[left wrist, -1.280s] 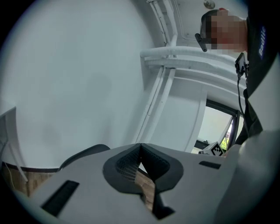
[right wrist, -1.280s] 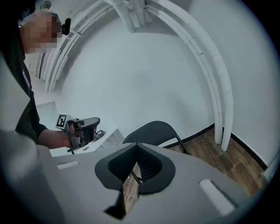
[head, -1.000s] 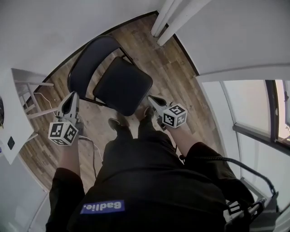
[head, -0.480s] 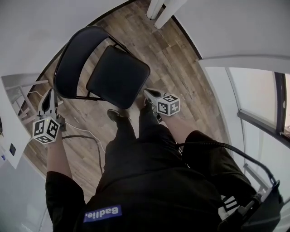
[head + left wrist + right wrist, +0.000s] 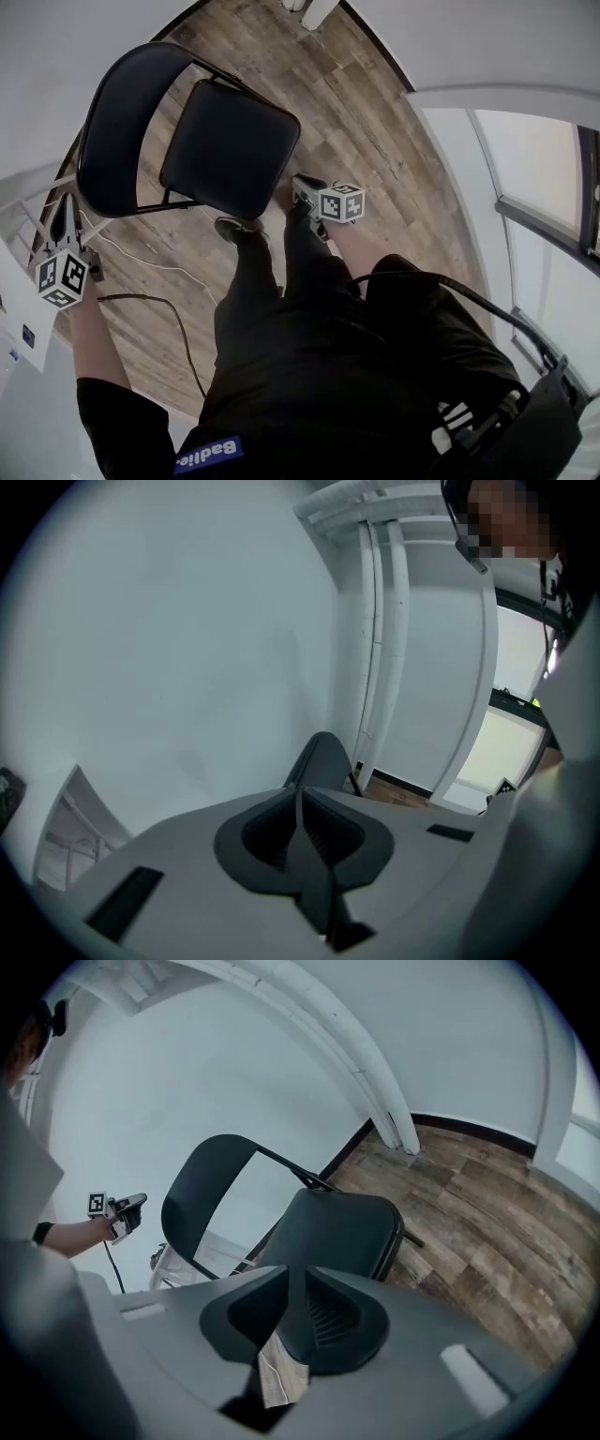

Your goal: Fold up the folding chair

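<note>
The black folding chair stands unfolded on the wood floor, its seat [image 5: 230,150] toward me and its curved backrest [image 5: 112,131] to the left. In the right gripper view the seat [image 5: 333,1232] lies just beyond the jaws. My left gripper [image 5: 67,208] hangs left of the backrest, apart from it, shut and empty; its own view shows the backrest [image 5: 323,761] edge-on past the shut tips [image 5: 298,794]. My right gripper [image 5: 298,183] sits by the seat's front right corner. Its jaws [image 5: 292,1274] have just been opening a hair, the tips still look together, and nothing is between them.
A thin white cable [image 5: 141,267] and a dark one trail over the floor at left. A white rack [image 5: 28,197] stands by the left wall. White pipes [image 5: 375,1091] run down the far wall. A window [image 5: 544,187] is at right. My shoes [image 5: 234,228] stand before the chair.
Both grippers have sunk lower. The left one has swung out to the left, away from the seat and past the backrest. The right one has stayed near the seat's front corner.
</note>
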{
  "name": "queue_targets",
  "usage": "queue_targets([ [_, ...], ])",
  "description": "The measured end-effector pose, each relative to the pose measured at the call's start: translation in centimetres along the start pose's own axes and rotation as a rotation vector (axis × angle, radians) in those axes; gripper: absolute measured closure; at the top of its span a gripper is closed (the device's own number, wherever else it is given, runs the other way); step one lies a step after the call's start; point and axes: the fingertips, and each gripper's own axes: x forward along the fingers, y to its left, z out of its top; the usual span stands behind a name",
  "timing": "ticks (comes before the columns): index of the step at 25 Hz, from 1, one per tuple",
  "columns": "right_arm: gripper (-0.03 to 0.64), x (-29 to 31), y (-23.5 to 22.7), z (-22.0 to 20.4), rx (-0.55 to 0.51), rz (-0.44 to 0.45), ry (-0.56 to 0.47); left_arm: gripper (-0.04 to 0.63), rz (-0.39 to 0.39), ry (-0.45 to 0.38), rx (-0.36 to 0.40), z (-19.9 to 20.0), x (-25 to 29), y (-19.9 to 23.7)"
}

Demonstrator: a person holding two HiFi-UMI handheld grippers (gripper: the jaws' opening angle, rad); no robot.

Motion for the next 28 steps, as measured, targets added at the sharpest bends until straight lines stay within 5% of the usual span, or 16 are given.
queue_targets([
  [6,0.496,2.1,-4.7,-2.9,0.133,-0.025,0.002,0.585,-0.047,-0.025,0.021,-1.3,2.1,1.0],
  [13,0.382,5.7,-7.9,-2.9,0.191,-0.044,0.008,0.459,-0.071,-0.011,-0.012,-4.4,4.5,3.0],
  [20,0.218,9.1,-10.7,-4.3,0.376,-0.028,-0.065,0.374,-0.115,-0.071,-0.079,-4.8,4.6,4.0],
  [28,0.184,11.8,-12.7,-7.1,0.454,0.005,-0.082,0.373,-0.243,-0.005,-0.059,-5.9,5.1,1.8],
])
